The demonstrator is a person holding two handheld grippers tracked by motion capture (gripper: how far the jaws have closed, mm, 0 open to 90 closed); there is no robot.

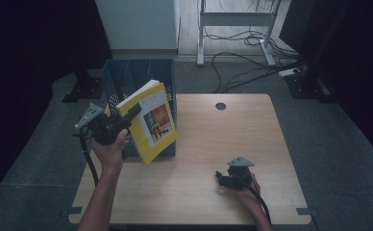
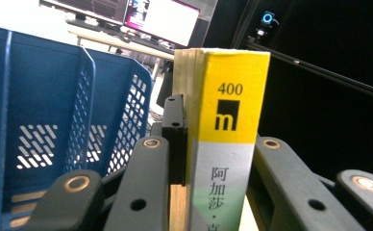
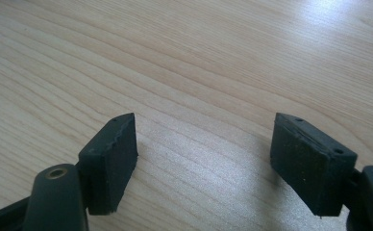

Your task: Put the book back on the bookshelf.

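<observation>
Tool by tool, from the high view first: your left tool (image 1: 127,117) is clenching a yellow book (image 1: 152,122), holding it tilted in the air just in front of the blue file rack (image 1: 122,79), which is standing at the far left part of the desk (image 1: 213,144). The book's lower corner is hanging close above the desk beside the rack's front. Your right tool (image 1: 221,177) is resting low on the desk, well apart from the rack, toward the near right side, with its grey plate on top.

Looking along your left tool (image 2: 223,159), you are gripping the book (image 2: 230,96) by its spine edge, both pads pressing on it; the spine is standing upright, with the rack's (image 2: 45,106) perforated dividers just beside it.

Looking along your right tool (image 3: 204,159), its jaws are standing wide apart, released, with bare desk (image 3: 189,62) wood between them.
</observation>
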